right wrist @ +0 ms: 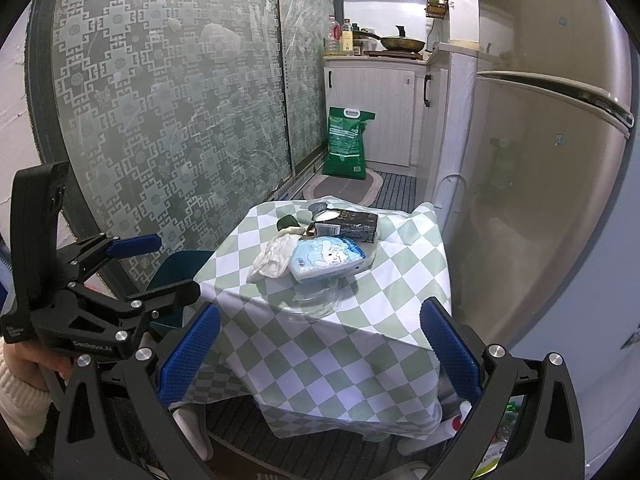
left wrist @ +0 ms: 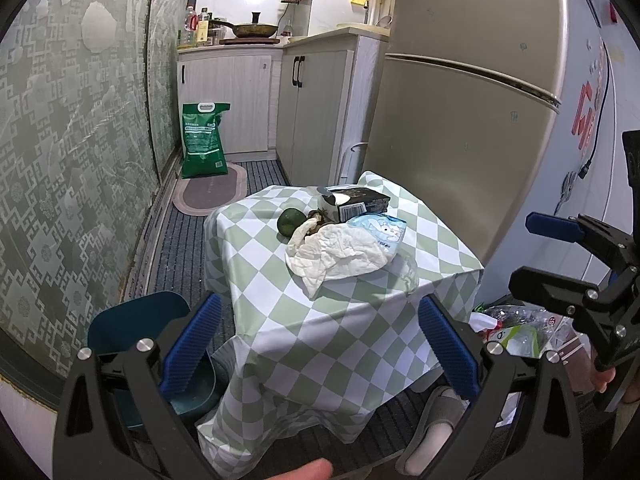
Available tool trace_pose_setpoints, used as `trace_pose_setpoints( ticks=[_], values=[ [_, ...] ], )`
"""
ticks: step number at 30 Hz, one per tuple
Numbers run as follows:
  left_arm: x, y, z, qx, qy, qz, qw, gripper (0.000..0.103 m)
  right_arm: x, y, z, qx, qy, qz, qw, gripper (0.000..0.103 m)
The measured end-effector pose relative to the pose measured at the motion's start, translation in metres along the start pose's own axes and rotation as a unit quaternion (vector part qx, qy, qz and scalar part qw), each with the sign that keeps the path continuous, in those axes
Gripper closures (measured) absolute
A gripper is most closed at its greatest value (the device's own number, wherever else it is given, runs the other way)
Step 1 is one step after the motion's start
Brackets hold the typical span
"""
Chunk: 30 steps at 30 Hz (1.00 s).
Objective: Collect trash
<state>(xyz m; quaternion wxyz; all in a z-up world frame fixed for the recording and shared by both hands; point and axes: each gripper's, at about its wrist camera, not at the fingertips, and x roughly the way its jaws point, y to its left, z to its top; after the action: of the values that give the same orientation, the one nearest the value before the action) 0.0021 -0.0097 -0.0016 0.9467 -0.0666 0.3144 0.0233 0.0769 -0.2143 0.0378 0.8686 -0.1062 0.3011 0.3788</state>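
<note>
A small table with a green-and-white checked cloth point(left wrist: 352, 300) point(right wrist: 352, 340) holds a pile of trash: a crumpled white paper point(left wrist: 340, 256) point(right wrist: 272, 258), a light-blue tissue pack point(left wrist: 380, 228) point(right wrist: 328, 258), a black box point(left wrist: 356, 200) point(right wrist: 352, 224), a green fruit point(left wrist: 290, 220) point(right wrist: 286, 222) and a clear plastic lid point(right wrist: 316, 300). My left gripper point(left wrist: 320, 344) is open and empty, short of the table's near edge. My right gripper point(right wrist: 320, 348) is open and empty, also short of the table. Each gripper shows in the other's view, the right one point(left wrist: 560, 260) and the left one point(right wrist: 160, 264).
A bag of trash point(left wrist: 520, 332) sits on the floor right of the table, by the fridge point(left wrist: 460, 100). A teal chair point(left wrist: 140, 320) stands left of the table. A patterned glass door point(right wrist: 160, 120) runs along the left. A green sack point(left wrist: 202, 140) stands by the kitchen cabinets.
</note>
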Motion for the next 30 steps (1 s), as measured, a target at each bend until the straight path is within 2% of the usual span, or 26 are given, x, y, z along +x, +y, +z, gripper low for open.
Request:
trace_pose_setpoints(
  ticks=[2,4,8,9,10,13,16,18,21,24,26,30],
  values=[
    [0.002,0.002,0.0,-0.004,0.004,-0.003,1.0,0.006,0.0,0.0,0.002,0.0,0.001,0.003,1.0,0.005],
    [0.002,0.005,-0.001,-0.006,0.003,0.008,0.9999,0.014,0.001,0.0,0.003,0.002,0.004,0.008,1.0,0.015],
    [0.003,0.011,0.002,-0.003,0.005,0.001,1.0,0.015,0.005,0.0,0.006,0.007,0.011,0.018,1.0,0.019],
    [0.005,0.011,0.003,0.001,0.009,-0.001,1.0,0.022,0.005,0.001,0.008,0.009,0.01,0.02,1.0,0.021],
    [0.008,0.011,0.006,0.008,0.015,0.001,0.9998,0.027,0.004,0.001,0.01,0.011,0.008,0.022,1.0,0.021],
    [0.018,0.013,0.013,0.026,0.034,-0.003,0.9991,0.035,0.004,0.001,0.012,0.015,0.005,0.025,1.0,0.022],
    [0.032,0.013,0.019,0.05,0.062,-0.021,0.9966,0.042,0.006,-0.003,0.014,0.025,0.009,0.027,0.999,0.024],
    [0.046,0.01,0.025,0.086,0.084,-0.044,0.9918,0.045,0.009,-0.007,0.014,0.034,0.011,0.029,0.999,0.024],
    [0.065,0.008,0.029,0.121,0.116,-0.07,0.9835,0.045,0.015,-0.013,0.014,0.045,0.02,0.029,0.998,0.025],
    [0.084,0.012,0.031,0.141,0.132,-0.072,0.9784,0.045,0.019,-0.015,0.013,0.052,0.025,0.03,0.998,0.026],
    [0.092,0.015,0.032,0.149,0.138,-0.073,0.9764,0.045,0.02,-0.016,0.013,0.054,0.026,0.032,0.998,0.026],
    [0.104,0.015,0.032,0.16,0.143,-0.102,0.9712,0.045,0.026,-0.017,0.013,0.058,0.033,0.034,0.997,0.026]
  ],
)
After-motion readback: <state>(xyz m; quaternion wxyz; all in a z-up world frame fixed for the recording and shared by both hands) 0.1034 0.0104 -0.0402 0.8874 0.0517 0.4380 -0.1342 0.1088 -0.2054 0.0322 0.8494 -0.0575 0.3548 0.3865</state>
